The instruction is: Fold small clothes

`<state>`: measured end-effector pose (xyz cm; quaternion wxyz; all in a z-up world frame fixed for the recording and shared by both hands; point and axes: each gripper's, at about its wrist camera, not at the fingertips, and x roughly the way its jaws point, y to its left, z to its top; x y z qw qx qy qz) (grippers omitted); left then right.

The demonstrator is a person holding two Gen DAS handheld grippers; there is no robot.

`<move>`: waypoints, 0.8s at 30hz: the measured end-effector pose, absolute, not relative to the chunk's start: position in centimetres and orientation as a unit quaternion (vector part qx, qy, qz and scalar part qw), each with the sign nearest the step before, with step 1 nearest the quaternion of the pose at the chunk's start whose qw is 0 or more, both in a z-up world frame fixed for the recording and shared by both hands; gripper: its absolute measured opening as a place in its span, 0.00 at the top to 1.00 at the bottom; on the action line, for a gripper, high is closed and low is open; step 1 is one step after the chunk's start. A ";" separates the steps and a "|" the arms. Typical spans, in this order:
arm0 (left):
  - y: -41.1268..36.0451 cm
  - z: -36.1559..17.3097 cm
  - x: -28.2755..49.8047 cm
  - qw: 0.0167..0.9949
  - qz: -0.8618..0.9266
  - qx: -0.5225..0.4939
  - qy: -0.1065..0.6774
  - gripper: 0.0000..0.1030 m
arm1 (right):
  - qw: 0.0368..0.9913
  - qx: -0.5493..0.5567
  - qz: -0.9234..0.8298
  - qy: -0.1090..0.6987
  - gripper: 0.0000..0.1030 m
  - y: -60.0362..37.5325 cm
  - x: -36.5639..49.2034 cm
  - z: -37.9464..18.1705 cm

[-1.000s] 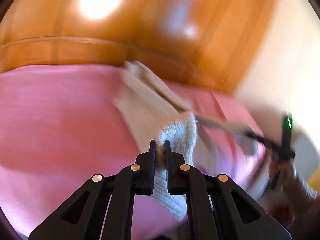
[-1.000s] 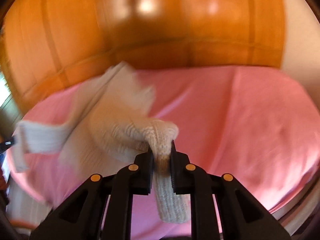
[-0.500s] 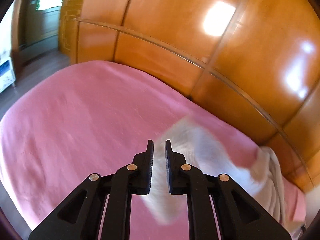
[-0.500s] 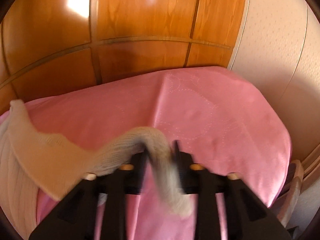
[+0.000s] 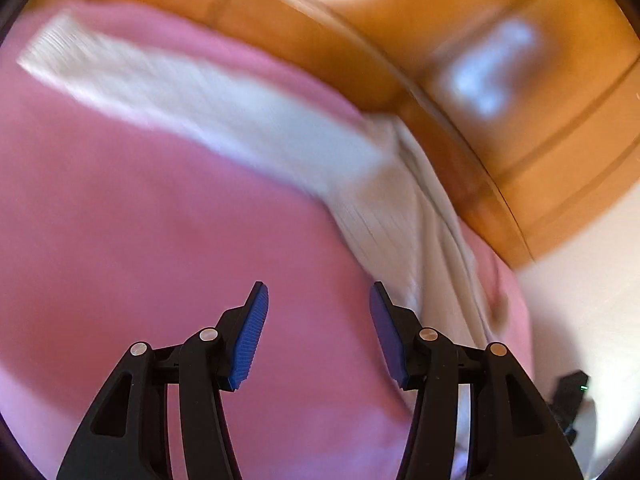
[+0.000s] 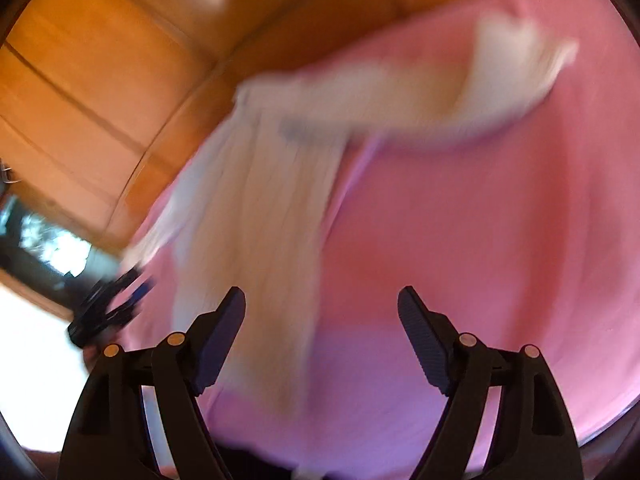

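Behind everything, a glossy orange wooden wall (image 5: 520, 92) of panels runs along the far edge of the bed (image 5: 140, 240), which is covered in a smooth pink sheet. Both views are blurred.

On the sheet lies a cream knitted sweater (image 5: 384, 220), spread out. In the left wrist view its body runs along the bed's right edge, close to the wooden wall, and one long sleeve stretches across the sheet toward the far left corner. In the right wrist view the same sweater (image 6: 256, 216) lies on the left part of the bed, its body reaching down toward the near edge, with a sleeve thrown out toward the far right.

Above the near part of the bed, the left gripper (image 5: 318, 328) has its jaws opening; only pink sheet shows between its blue pads (image 5: 250, 336), and the sweater's edge is just beside the right finger. The right gripper (image 6: 320, 336) also has its jaws opening, spread wide; the sweater's lower end shows in the gap next to the left finger, but the pads do not press it.
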<state>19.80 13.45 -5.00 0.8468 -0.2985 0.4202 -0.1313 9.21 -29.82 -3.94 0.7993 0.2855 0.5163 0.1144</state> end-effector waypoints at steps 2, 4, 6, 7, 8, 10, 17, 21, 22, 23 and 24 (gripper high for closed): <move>10.6 -6.4 19.7 0.828 -0.168 -0.315 0.433 0.50 | 0.786 0.300 0.129 0.525 0.27 -28.2 8.5 -5.2; 8.9 -7.3 20.3 0.821 -0.177 -0.311 0.445 0.50 | 0.783 0.306 0.137 0.524 0.49 -26.9 8.2 -5.6; 7.2 -8.2 20.9 0.819 -0.175 -0.306 0.453 0.64 | 0.783 0.302 0.148 0.523 0.79 -26.0 8.3 -5.5; 6.2 -8.5 21.1 0.817 -0.184 -0.301 0.456 0.75 | 0.785 0.295 0.151 0.523 0.90 -25.5 8.3 -5.2; 5.7 -8.9 21.2 0.817 -0.186 -0.294 0.461 0.95 | 0.791 0.285 0.153 0.519 0.91 -25.2 8.3 -4.6; 5.0 -8.6 21.3 0.825 -0.181 -0.276 0.458 0.96 | 0.807 0.266 0.164 0.501 0.93 -24.9 8.9 -2.7; 9.2 -0.2 19.1 0.851 -0.222 -0.252 0.404 0.97 | 0.877 0.195 0.187 0.398 0.94 -26.6 6.7 6.7; 14.2 5.7 16.2 0.865 -0.226 -0.234 0.382 0.97 | 0.888 0.185 0.197 0.373 0.94 -27.5 4.5 9.9; 15.2 6.4 15.6 0.865 -0.223 -0.231 0.386 0.97 | 0.885 0.183 0.198 0.380 0.94 -27.5 3.9 9.6; 16.0 6.6 15.0 0.864 -0.219 -0.228 0.391 0.97 | 0.882 0.179 0.195 0.391 0.94 -27.3 4.0 9.0; 17.0 6.6 14.3 0.864 -0.206 -0.218 0.405 0.97 | 0.874 0.175 0.191 0.411 0.94 -27.3 3.6 7.8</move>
